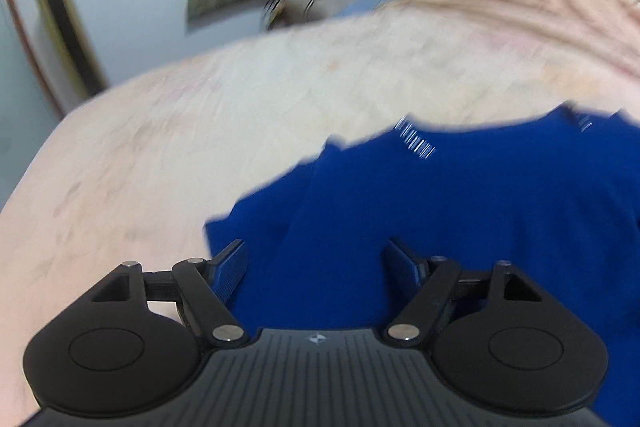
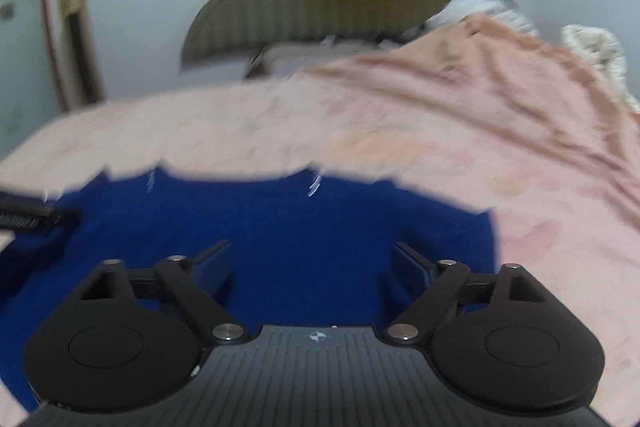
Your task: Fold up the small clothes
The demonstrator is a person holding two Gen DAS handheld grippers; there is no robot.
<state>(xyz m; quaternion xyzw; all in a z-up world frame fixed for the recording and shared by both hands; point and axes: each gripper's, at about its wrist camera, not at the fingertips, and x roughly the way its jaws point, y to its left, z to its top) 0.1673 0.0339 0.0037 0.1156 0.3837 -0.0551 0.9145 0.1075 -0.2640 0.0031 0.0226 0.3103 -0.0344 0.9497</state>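
The left gripper (image 1: 316,263) and right gripper (image 2: 312,263) hover with jaws released over the blue garment (image 2: 280,227), which lies spread on the pink bed sheet (image 1: 200,115). Pinching both near corners evenly should keep the fold square.

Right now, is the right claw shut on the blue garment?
No, the right claw is open, its jaws spread wide above the blue garment.

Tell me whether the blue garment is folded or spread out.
Mostly spread: the blue garment lies flat across the pink bedsheet, one overlapping layer at its left edge. Blur hides finer detail.
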